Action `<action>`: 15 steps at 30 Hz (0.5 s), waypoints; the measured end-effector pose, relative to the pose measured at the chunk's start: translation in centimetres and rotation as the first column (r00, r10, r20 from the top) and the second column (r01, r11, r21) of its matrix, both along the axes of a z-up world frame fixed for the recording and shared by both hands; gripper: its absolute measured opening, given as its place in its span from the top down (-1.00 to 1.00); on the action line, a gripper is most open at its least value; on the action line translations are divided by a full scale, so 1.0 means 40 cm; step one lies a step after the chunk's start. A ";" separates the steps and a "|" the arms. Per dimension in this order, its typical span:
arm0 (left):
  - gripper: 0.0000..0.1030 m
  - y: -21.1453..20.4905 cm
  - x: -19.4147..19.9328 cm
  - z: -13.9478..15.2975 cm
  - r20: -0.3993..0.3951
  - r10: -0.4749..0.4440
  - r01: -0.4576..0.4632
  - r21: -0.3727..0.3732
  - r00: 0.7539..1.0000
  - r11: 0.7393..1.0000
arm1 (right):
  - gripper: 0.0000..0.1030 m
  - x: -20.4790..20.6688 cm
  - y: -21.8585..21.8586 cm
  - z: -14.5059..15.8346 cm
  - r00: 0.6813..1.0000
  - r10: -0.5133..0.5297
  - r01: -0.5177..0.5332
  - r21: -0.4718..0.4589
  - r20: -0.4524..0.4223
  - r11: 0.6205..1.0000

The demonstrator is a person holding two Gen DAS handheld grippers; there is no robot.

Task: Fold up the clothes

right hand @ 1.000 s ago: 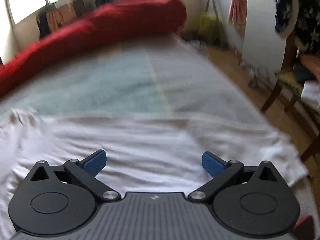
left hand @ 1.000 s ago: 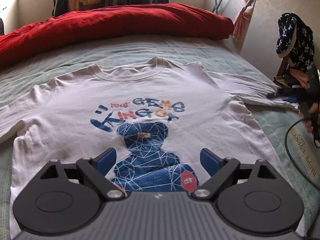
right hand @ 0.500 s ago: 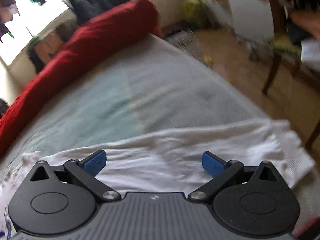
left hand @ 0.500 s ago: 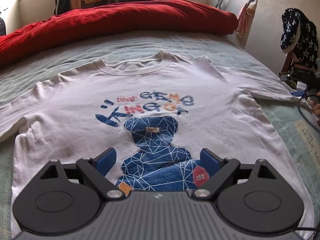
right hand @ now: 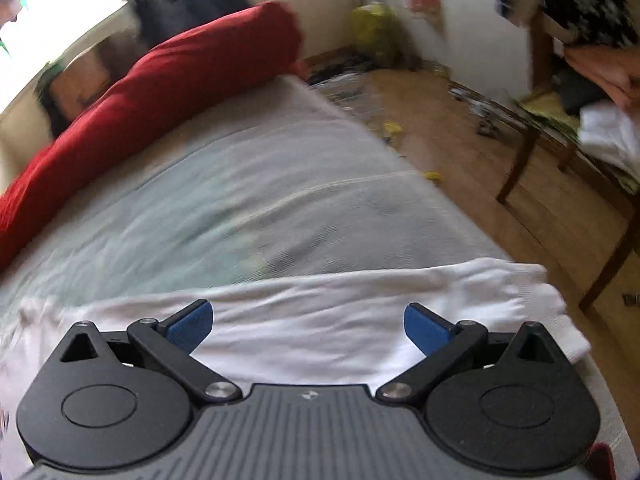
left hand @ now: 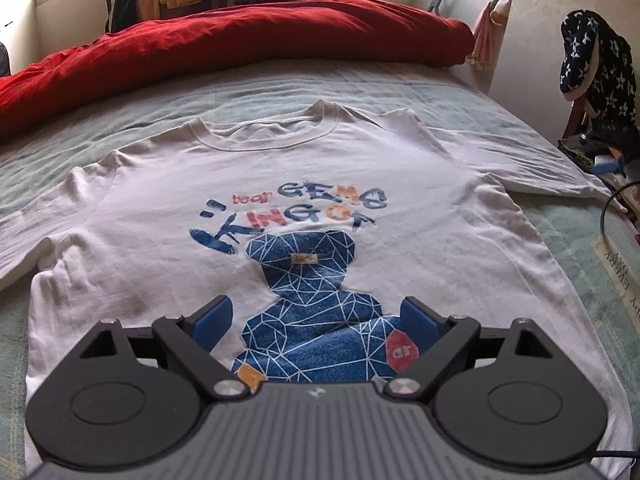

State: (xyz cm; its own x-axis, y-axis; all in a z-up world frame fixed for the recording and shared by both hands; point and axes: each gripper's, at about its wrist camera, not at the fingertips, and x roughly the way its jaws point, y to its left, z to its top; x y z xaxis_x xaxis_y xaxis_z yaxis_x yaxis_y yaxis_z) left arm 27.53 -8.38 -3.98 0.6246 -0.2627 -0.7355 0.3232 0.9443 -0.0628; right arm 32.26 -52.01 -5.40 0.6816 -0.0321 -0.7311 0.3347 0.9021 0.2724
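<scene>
right wrist view: right gripper [right hand: 308, 330], jaws spread and empty, should pinch the t-shirt [right hand: 320, 312] sleeve's edge cleanly; left gripper [left hand: 316, 326] likewise spread.

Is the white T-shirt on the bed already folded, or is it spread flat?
Spread flat: the T-shirt lies face up, print and collar visible, both sleeves stretched out sideways.
</scene>
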 end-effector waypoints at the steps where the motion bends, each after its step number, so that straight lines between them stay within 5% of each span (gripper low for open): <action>1: -0.76 0.003 -0.001 0.003 0.003 0.003 -0.003 -0.002 1.000 1.000 | -1.00 0.017 0.036 0.010 0.999 0.045 -0.045 -0.009 0.000 0.999; 8: -0.76 0.046 -0.008 0.018 0.019 0.030 -0.030 -0.011 0.999 0.999 | -1.00 0.175 0.374 0.035 0.926 0.378 -0.378 -0.106 -0.012 0.920; 15: -0.76 0.094 -0.008 0.010 0.014 0.057 -0.056 -0.034 0.998 0.998 | -1.00 0.340 0.535 -0.083 0.915 0.370 -0.404 -0.315 -0.163 0.859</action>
